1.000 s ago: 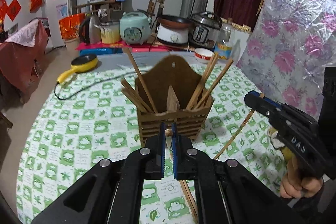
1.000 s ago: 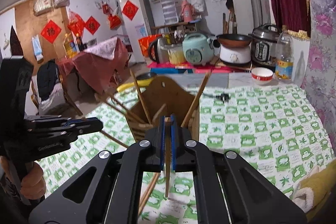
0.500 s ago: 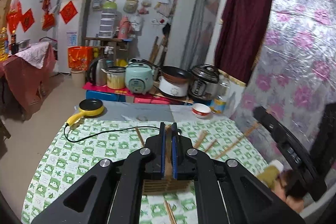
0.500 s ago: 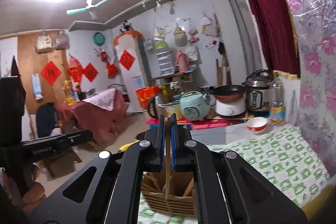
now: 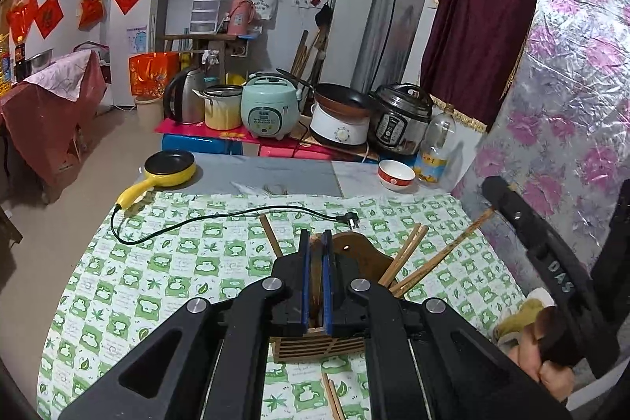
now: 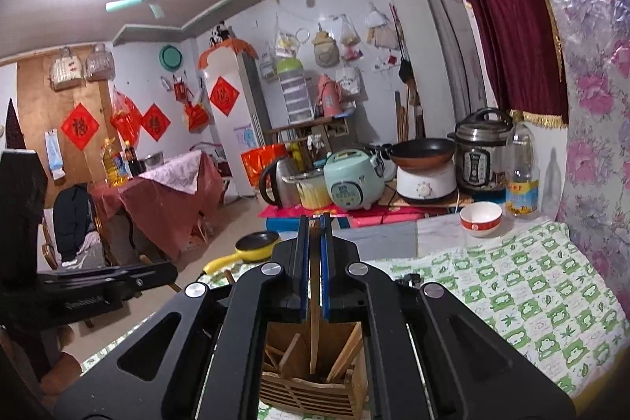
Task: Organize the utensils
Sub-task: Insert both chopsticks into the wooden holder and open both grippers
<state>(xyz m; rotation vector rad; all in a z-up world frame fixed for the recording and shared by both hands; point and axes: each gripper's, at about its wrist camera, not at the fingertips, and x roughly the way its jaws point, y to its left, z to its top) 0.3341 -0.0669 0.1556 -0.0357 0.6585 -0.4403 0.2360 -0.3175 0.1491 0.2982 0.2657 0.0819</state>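
Observation:
A wooden chopstick holder [image 5: 362, 250] stands on the green-checked tablecloth [image 5: 177, 262] with several chopsticks leaning in it. My left gripper [image 5: 314, 278] is above its near side, pads shut on a thin brown chopstick [image 5: 314, 286]. My right gripper [image 6: 314, 262] is shut on another chopstick [image 6: 315, 333], which hangs down into the holder [image 6: 307, 392]. In the left wrist view that gripper's black body [image 5: 551, 262] comes in from the right, and its chopstick [image 5: 453, 250] slants down to the holder. The left gripper's black body [image 6: 98, 286] shows at the left of the right wrist view.
Loose chopsticks [image 5: 330, 396] lie on the cloth in front of the holder. Farther back are a yellow pan [image 5: 169, 164] with a black cord [image 5: 220, 219], a red-rimmed bowl [image 5: 395, 174] and a bottle [image 5: 435, 148]. Cookers line a low shelf beyond; a floral foil wall closes the right.
Both grippers have risen and tipped up, so the holder sits lower in both views. The right gripper's chopstick now hangs over the holder's opening instead of near the tablecloth.

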